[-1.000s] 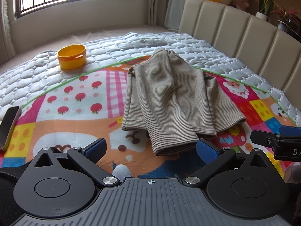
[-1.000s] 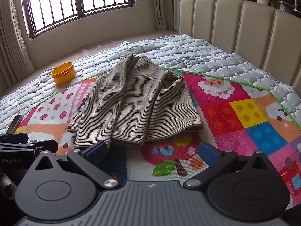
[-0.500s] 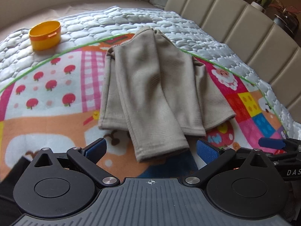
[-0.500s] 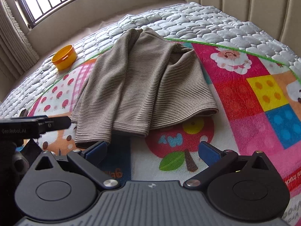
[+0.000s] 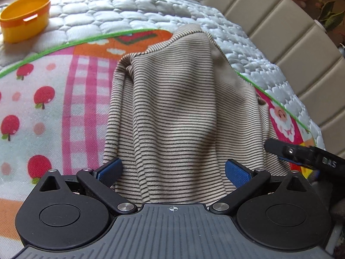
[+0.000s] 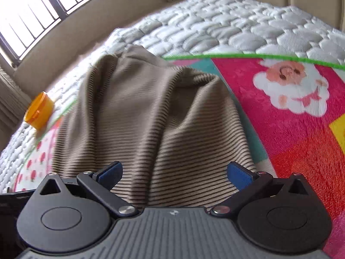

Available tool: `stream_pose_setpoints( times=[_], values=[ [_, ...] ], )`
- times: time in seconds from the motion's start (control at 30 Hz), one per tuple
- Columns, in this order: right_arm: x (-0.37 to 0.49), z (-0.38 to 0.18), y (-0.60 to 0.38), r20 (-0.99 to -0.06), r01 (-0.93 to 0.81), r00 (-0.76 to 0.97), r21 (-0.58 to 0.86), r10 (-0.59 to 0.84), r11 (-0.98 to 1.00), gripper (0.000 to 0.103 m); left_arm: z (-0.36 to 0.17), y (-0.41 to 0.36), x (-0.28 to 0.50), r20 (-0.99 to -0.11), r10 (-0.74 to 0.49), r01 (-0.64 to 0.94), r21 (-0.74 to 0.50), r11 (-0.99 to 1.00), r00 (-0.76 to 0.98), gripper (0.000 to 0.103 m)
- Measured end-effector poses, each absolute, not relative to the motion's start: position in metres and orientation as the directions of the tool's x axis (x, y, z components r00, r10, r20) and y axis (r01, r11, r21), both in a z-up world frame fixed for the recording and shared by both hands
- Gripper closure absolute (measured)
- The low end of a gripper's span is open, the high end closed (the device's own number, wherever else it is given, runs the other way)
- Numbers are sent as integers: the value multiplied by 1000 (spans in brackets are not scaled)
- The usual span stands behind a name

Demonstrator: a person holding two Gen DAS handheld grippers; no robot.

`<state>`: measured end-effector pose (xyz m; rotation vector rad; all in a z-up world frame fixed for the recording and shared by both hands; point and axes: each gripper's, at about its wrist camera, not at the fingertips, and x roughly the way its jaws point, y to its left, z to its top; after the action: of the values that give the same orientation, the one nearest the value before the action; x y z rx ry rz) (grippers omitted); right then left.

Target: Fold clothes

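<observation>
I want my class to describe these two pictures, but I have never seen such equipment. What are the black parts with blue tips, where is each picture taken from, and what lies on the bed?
No robot here: a person carries a hand-held gripper in each hand, each with a camera looking along its two blue-padded fingers. One picture is from the left hand-held gripper, the other from the right hand-held gripper. Both are open, low over the near edge of a striped beige sweater and holding nothing yet. The sweater lies on a colourful cartoon play mat spread over a white quilted mattress. An orange plastic tub sits farther back.
</observation>
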<state>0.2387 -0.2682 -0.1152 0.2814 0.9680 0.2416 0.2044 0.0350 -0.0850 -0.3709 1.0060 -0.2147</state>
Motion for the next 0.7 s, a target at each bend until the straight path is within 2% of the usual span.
stream_pose_setpoints(
  times=[0.07,0.17,0.27,0.33,0.43,0.6,0.7],
  values=[
    [234,-116,-267,-774,-113,541,320,329,941,0,-96,40,213,-785,-374,-9,-435,901,495,0],
    [234,-116,-254,-808,-184,509,235,297,955,0,-79,45,205,-743,-363,24,-424,905,562,0],
    [230,-118,-242,-823,-234,508,151,254,960,0,-62,40,199,-723,-233,55,-261,964,651,0],
    [228,-117,-237,-825,-245,515,117,231,962,0,-70,39,206,-774,-195,31,-222,975,603,0],
    [222,-115,-232,-827,-248,525,78,202,966,0,-98,43,214,-853,-260,-18,-301,954,453,0],
    [226,-114,-229,-854,-211,490,75,172,975,0,-102,39,212,-860,-238,-2,-268,963,450,0],
    [229,-116,-234,-854,-232,478,103,205,967,0,-106,34,208,-873,-215,25,-227,974,439,0]
  ],
)
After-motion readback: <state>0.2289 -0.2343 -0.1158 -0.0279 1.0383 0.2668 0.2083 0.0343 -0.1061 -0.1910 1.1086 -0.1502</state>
